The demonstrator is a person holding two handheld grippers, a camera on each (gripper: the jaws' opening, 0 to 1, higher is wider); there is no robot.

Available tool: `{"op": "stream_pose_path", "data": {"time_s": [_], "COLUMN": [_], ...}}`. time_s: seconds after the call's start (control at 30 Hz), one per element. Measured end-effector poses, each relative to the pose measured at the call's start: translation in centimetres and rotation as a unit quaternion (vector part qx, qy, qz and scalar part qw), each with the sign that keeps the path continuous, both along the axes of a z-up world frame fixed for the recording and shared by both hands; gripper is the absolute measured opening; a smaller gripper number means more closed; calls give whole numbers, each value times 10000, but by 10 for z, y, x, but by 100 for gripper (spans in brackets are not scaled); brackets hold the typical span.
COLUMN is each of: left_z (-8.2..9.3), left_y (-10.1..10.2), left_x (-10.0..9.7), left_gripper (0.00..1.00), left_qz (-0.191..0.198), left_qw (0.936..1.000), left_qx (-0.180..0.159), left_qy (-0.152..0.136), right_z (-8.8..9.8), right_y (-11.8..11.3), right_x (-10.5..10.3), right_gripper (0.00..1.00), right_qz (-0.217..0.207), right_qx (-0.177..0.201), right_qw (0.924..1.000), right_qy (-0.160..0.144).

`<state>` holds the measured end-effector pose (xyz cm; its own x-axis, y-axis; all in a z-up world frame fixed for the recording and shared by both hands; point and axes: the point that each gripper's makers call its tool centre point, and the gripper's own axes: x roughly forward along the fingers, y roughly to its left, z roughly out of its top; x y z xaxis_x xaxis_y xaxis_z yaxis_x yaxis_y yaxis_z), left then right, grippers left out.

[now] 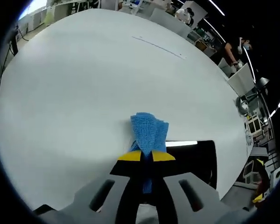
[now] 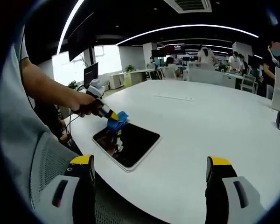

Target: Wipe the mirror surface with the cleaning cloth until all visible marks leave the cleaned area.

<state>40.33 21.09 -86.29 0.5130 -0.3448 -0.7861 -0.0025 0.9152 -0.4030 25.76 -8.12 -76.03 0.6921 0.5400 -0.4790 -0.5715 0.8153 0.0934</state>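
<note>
Nearest the lens, the left tongs (image 1: 147, 161) are clamped on a bunched blue woven cleaning cloth (image 1: 148, 132), pressed to the near-left corner of the dark rectangular mirror (image 2: 127, 143) that lies flat at the rim of the round white bench (image 2: 214, 126). Right tongs (image 2: 149, 179) hang wide apart, empty, well back from the mirror. Risks, as judged: an unsteadied mirror may slide off the rim; the small cloth wad may leave marks away from that corner.
</note>
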Motion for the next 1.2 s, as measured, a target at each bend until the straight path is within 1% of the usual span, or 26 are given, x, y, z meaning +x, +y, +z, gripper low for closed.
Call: {"op": "stream_pose_path", "data": {"time_s": [0.07,0.17,0.23,0.37,0.4,0.7,0.8,0.83,0.87,0.97,1.0,1.03,1.07,1.13,1.17,1.2], "left_z": [0,1,1,0,0,0,0,1,1,-1,0,0,0,1,1,2], "left_y": [-2,-6,-7,-27,-30,-53,-64,-68,-72,-78,-79,-82,-87,-97,-98,-102], "left_x": [0,0,1,-1,1,5,4,4,4,6,6,7,8,7,8,9], "left_gripper": [3,3,3,3,3,3,3,3,3,3,3,3,3,3,3,3], "left_qz": [7,-22,-21,-177,-202,-416,-559,-629,-669,-836,-945,-1042,-1112,-1129,-1223,-1311], "left_qw": [10000,10000,10000,9997,9997,9991,9984,9980,9977,9957,9933,9912,9894,9891,9857,9836], "left_qx": [-15,-1,29,-125,-81,-47,-35,48,53,402,660,809,918,927,1125,1188], "left_qy": [5,35,41,92,73,-11,36,27,28,-41,-61,-93,-156,-180,-281,-364], "right_z": [0,-1,0,-3,-3,-4,-3,-4,-4,-5,-5,-5,-5,-4,-4,-4], "right_y": [0,-2,-2,-3,-2,-2,-3,-3,-2,-2,-2,-2,-2,-2,-2,-3], "right_x": [-1,0,1,0,-1,-1,-1,-1,-1,-1,-1,0,-1,-1,-1,0], "right_gripper": [99,99,99,99,99,99,99,99,99,99,99,99,99,99,99,99], "right_qz": [4,-7,-27,-20,0,13,5,14,17,19,17,14,13,7,2,-11], "right_qx": [-2,-116,-74,-143,-175,-174,-177,-179,-180,-184,-188,-194,-187,-184,-175,-178], "right_qw": [10000,9999,10000,9999,9998,9998,9998,9998,9998,9998,9998,9998,9998,9998,9998,9998], "right_qy": [13,-54,-48,-20,-14,12,16,21,25,36,32,33,36,37,34,15]}}
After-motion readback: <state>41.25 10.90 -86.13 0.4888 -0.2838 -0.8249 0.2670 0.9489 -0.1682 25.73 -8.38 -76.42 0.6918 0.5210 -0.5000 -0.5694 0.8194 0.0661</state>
